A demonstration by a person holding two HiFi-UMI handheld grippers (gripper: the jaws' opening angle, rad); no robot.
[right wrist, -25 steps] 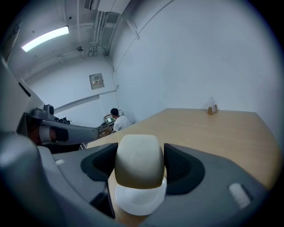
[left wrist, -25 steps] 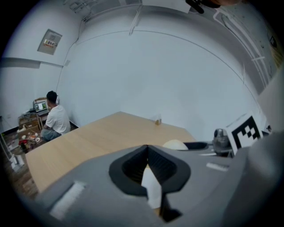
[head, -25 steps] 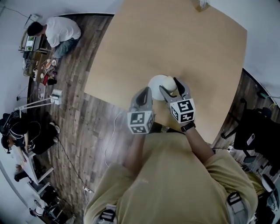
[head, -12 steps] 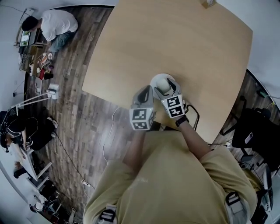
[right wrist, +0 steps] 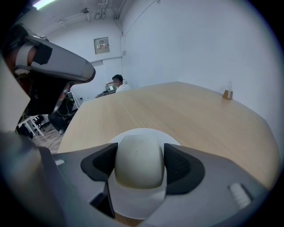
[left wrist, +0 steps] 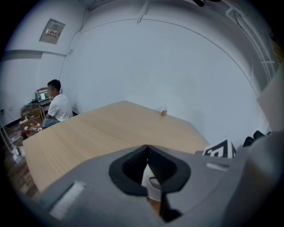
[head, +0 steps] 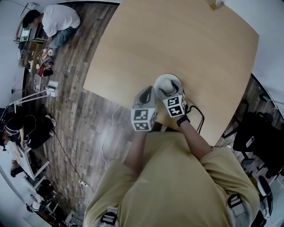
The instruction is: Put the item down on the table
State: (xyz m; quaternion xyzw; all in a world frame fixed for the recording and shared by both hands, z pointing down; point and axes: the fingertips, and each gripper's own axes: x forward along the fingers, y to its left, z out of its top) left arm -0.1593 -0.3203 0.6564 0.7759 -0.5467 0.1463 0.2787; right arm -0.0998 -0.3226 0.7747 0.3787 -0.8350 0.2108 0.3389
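A cream, rounded, egg-shaped item [right wrist: 139, 162] sits between the black pads [right wrist: 179, 166] of my right gripper [right wrist: 139, 167], which is shut on it. Directly under it lies a white plate [right wrist: 133, 133] on the light wooden table [right wrist: 186, 115]; I cannot tell whether the item touches the plate. In the head view the item [head: 165, 84] is over the plate [head: 156, 84] near the table's front edge, held by the right gripper [head: 168, 90]. My left gripper [head: 145, 95] hovers just left of the plate, shut and empty [left wrist: 147, 155].
A small brown object [head: 216, 4] stands at the table's [head: 177, 44] far edge. The table's front edge runs just below the grippers. A person [head: 55, 20] crouches on the wood floor far left. Black chairs [head: 253, 133] stand to the right.
My right gripper has carried the item leftward and inward, from the plate's right side to over its middle. The left gripper has barely moved.
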